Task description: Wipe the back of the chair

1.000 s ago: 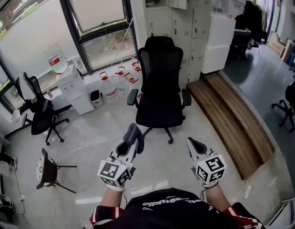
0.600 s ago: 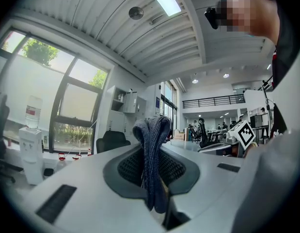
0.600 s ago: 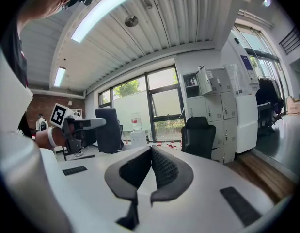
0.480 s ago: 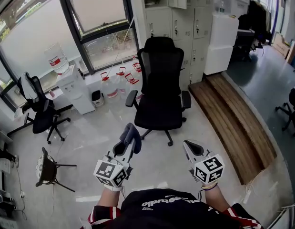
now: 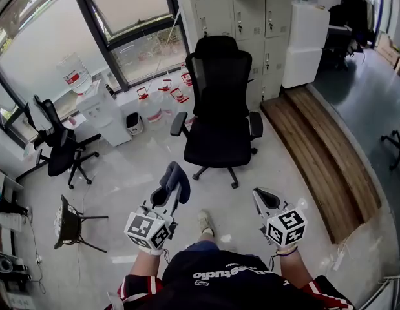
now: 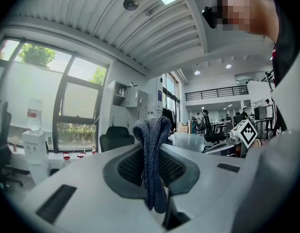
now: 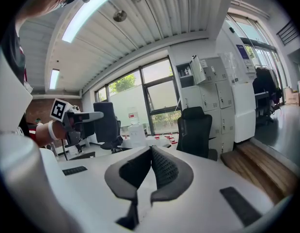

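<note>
Currently one dark grey knitted cloth (image 6: 152,169) is being pinched by the left gripper (image 5: 174,185). The right gripper's (image 7: 150,152) jaws are being pressed together, empty. One black mesh office chair (image 5: 220,102) is standing well apart, beside the wooden platform's (image 5: 322,166) edge. "studio" is being shown on a black shirt (image 5: 219,283).

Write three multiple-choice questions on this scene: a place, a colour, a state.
1. Where is the wooden step from the black chair? A) to the right in the head view B) to the left C) under it
2. The cloth is: A) white B) dark blue-grey C) yellow
3. The right gripper is: A) open B) shut on the cloth C) shut, empty
Answers: 1 A, its planks run along the view's right. 2 B, seen in the left gripper. 3 C, its fingers meet, nothing between.
</note>
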A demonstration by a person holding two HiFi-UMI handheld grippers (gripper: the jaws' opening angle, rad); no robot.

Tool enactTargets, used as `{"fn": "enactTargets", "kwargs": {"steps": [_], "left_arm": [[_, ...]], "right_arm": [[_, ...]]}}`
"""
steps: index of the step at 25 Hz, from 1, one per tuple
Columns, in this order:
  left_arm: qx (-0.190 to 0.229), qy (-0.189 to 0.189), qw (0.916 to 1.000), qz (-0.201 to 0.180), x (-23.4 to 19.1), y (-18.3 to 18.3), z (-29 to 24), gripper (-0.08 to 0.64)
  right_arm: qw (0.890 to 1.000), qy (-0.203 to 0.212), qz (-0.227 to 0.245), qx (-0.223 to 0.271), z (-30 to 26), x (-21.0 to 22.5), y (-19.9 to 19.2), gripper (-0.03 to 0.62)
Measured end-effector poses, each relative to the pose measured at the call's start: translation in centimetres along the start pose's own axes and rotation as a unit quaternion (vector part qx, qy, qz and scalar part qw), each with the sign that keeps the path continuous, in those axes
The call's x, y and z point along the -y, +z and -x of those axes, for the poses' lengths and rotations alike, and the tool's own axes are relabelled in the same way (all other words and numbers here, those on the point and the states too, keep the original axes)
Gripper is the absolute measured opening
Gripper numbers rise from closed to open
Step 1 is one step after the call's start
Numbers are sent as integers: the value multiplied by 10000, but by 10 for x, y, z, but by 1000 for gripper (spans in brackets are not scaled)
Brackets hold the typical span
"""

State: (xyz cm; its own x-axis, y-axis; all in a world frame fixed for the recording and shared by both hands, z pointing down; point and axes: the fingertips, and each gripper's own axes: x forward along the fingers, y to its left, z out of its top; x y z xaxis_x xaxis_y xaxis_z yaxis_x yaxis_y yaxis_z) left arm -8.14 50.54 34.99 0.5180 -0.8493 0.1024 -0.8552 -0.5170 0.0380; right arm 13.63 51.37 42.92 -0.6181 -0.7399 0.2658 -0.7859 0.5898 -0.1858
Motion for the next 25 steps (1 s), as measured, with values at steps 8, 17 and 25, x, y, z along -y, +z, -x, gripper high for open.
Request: {"fn": "enactTargets", "kwargs": {"steps": [8,17,25], "left_arm": [[-10,-47,10000,-4,-51,-14,-49,57],[135,1,9999,63,-167,9,-124,57],[178,-181,9996,154,-278,32,-194,57]], "right_arm": [[9999,-60,-65,-113,-58,19,4,15],[9996,28,289,-63,-188,42,80,15],[9994,11,351,-63,-311,55,139,15]]}}
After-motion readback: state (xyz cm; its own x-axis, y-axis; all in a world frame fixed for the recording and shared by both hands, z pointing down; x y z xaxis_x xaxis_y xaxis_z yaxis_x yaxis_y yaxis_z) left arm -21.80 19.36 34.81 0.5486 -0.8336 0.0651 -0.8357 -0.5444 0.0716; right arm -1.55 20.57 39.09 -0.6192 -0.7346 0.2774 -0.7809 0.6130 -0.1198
